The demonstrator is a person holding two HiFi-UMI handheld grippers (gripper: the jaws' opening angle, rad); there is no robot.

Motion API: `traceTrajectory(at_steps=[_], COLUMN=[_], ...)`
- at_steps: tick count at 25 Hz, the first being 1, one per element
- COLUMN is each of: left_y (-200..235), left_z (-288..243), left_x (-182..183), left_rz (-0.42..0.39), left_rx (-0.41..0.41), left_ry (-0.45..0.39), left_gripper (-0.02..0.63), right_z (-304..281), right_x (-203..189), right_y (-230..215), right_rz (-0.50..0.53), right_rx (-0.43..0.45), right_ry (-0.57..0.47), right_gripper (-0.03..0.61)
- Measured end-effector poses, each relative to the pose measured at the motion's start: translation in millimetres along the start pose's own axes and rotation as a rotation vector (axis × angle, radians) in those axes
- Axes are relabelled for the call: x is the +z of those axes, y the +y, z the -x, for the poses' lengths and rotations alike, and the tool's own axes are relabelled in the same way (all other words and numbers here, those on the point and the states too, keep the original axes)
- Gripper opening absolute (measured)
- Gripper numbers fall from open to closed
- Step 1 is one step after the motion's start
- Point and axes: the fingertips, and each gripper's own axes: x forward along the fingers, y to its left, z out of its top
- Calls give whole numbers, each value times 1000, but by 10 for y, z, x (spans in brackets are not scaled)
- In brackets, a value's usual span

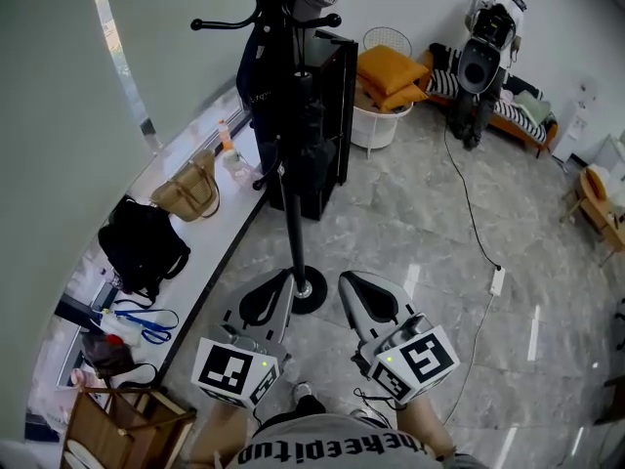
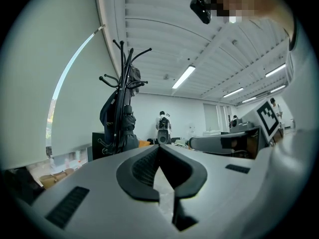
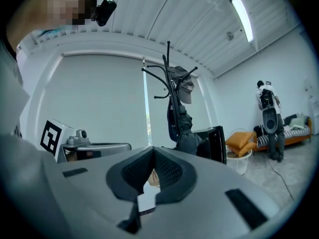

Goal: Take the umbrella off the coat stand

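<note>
Grey marbled floor [image 1: 410, 223] fills most of the head view. Long white surface [image 1: 210, 247] runs along the window wall at left. Black cabinet [image 1: 327, 115] stands on the floor beside it. Coat stand [image 1: 291, 213] is just in front of the cabinet, black pole upright, round foot on the floor, curved hooks at the top. Umbrella [image 3: 185, 126] hangs on the stand, dark, folded, close against the pole, with a navy garment [image 1: 256, 66] next to it; neither tool touches it. White basket [image 1: 376, 125] sits past the cabinet and holds orange cushions [image 1: 389, 71]. Black bag [image 1: 142, 242] and tan handbag [image 1: 187, 191] lie on the surface, apart from each other. Left tool [image 1: 285, 279] is held level, its tip in line with the stand's foot in the head view; jaws clenched tip to tip, nothing between them. Right tool [image 1: 347, 279] is just beside it, also level; jaw tips meet in its own view, nothing gripped. Grey cap [image 3: 185, 86] hangs on an upper hook. White power strip [image 1: 497, 281] lies on the floor at right, its cable trailing away.
</note>
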Motion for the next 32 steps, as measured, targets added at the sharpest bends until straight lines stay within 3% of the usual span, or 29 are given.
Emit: traceTrajectory(at_steps=[15, 32], left_y=[325, 371], left_z=[-83, -368], left_x=[4, 5], left_rz=[15, 23], left_rx=[-69, 40], left_ry=[-18, -26], left_gripper=[15, 15], right_z=[-289, -467], right_x=[12, 75], right_y=[31, -313], right_rz=[16, 19], right_rx=[-73, 28], right_ry=[-2, 1], right_gripper=[11, 11])
